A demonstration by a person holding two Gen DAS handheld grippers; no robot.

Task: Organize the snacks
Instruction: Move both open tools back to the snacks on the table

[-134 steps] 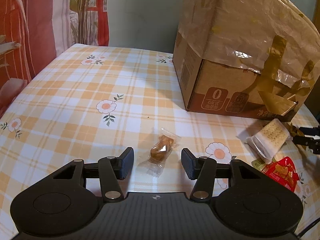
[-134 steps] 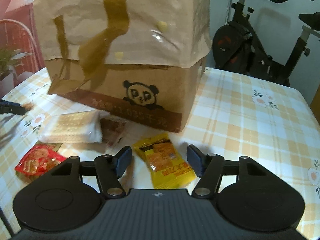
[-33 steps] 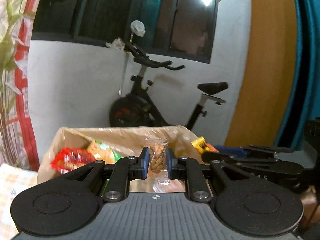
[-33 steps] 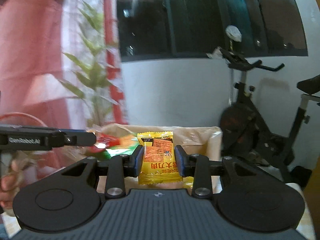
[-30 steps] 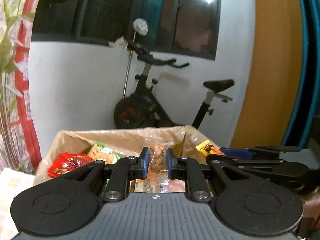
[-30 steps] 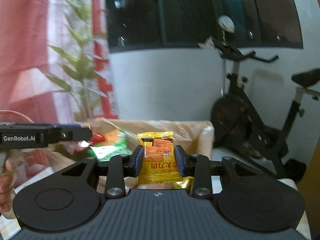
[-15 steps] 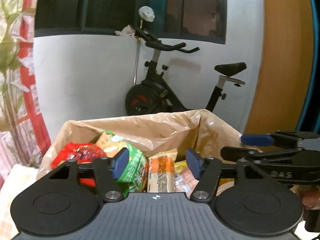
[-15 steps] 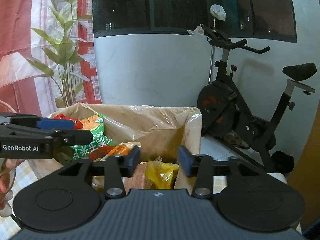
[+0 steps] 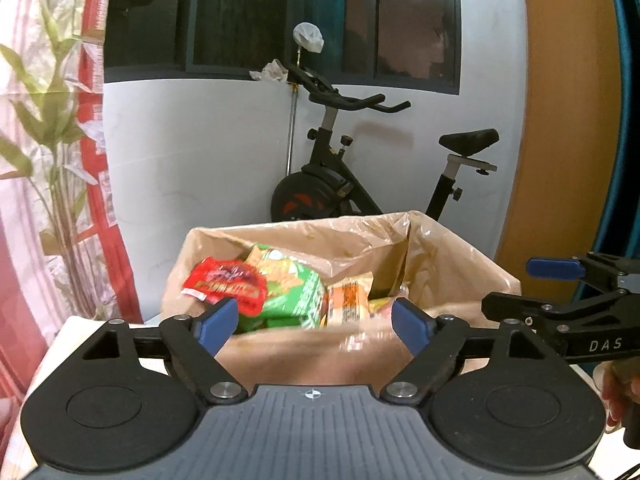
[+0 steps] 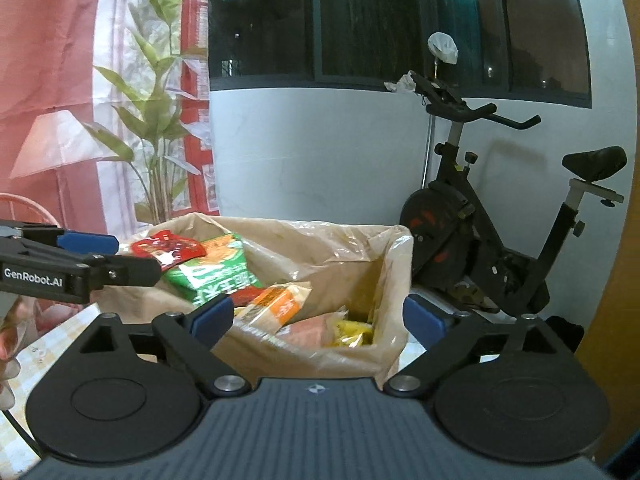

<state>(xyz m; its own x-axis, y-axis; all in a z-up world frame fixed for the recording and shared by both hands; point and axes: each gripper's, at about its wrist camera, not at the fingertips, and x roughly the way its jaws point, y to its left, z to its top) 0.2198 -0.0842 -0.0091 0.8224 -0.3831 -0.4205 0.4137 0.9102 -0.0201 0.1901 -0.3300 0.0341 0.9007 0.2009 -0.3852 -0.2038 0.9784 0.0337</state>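
Note:
A cardboard box lined with a tan plastic bag (image 9: 448, 252) stands in front of both grippers, open at the top; it also shows in the right wrist view (image 10: 336, 240). Inside lie a red packet (image 9: 224, 280), a green packet (image 9: 296, 292), an orange packet (image 9: 348, 300) and a yellow packet (image 10: 352, 330). My left gripper (image 9: 316, 320) is open and empty above the box's near edge. My right gripper (image 10: 318, 318) is open and empty over the box's right part. Each gripper shows at the edge of the other's view, the right one (image 9: 560, 296) and the left one (image 10: 76, 264).
A black exercise bike (image 9: 360, 188) stands behind the box against a white wall with dark windows. A red and white curtain with a plant print (image 10: 100, 100) hangs at the left. A strip of the checked tablecloth (image 10: 44, 340) shows at lower left.
Both grippers held snacks above the box one second ago: the left a clear-wrapped brown snack, the right a yellow packet. Both have opened and the snacks have dropped into the box.

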